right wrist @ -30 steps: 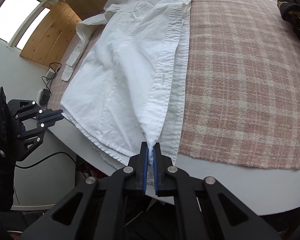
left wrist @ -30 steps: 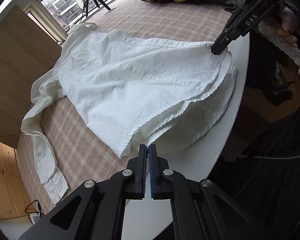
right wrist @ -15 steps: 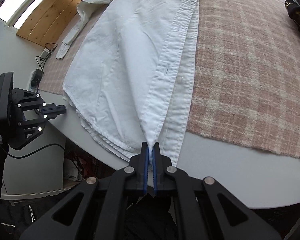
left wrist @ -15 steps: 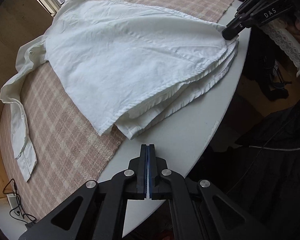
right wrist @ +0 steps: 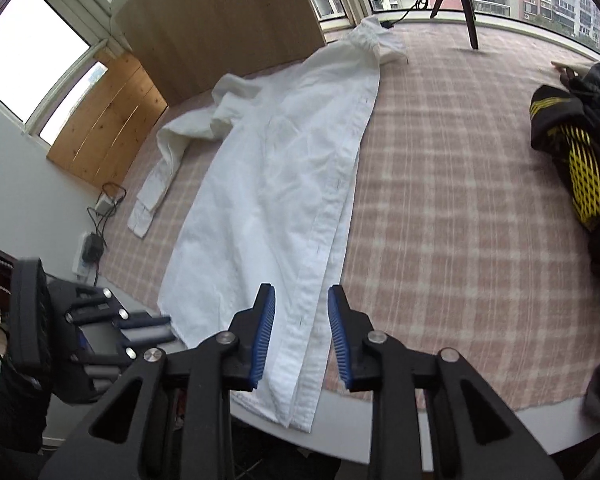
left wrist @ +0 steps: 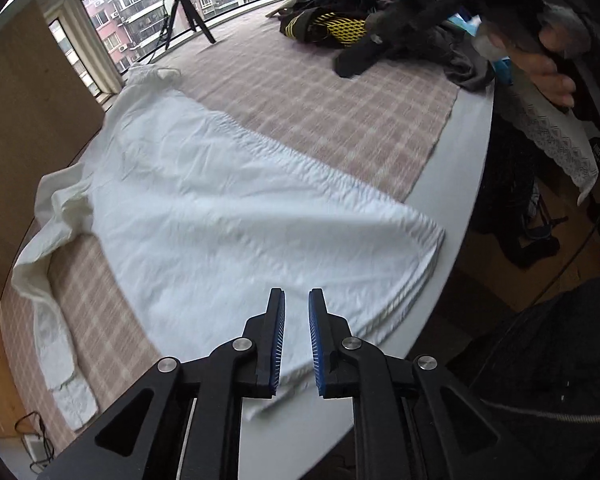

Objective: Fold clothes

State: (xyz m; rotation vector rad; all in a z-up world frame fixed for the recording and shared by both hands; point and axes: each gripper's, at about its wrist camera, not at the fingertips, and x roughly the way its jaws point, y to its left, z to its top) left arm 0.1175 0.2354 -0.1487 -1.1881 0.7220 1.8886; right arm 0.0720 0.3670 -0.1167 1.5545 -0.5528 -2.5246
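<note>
Where the left wrist view looks along the table [left wrist: 456,184], the white shirt [left wrist: 228,220] lies halved lengthwise on the plaid cloth [left wrist: 320,96], hem overhanging the near table edge, one sleeve [left wrist: 56,280] trailing off to the side. The left tool [left wrist: 297,336] stands open and empty over the hem; half a second ago it was closed. The right tool [left wrist: 360,58] hovers blurred above a dark clothes pile [left wrist: 340,12].

From the right wrist view, the right tool [right wrist: 301,332] is open above the button placket [right wrist: 332,216], which it pinched before. Sleeve tuck and cross folds look left.
</note>
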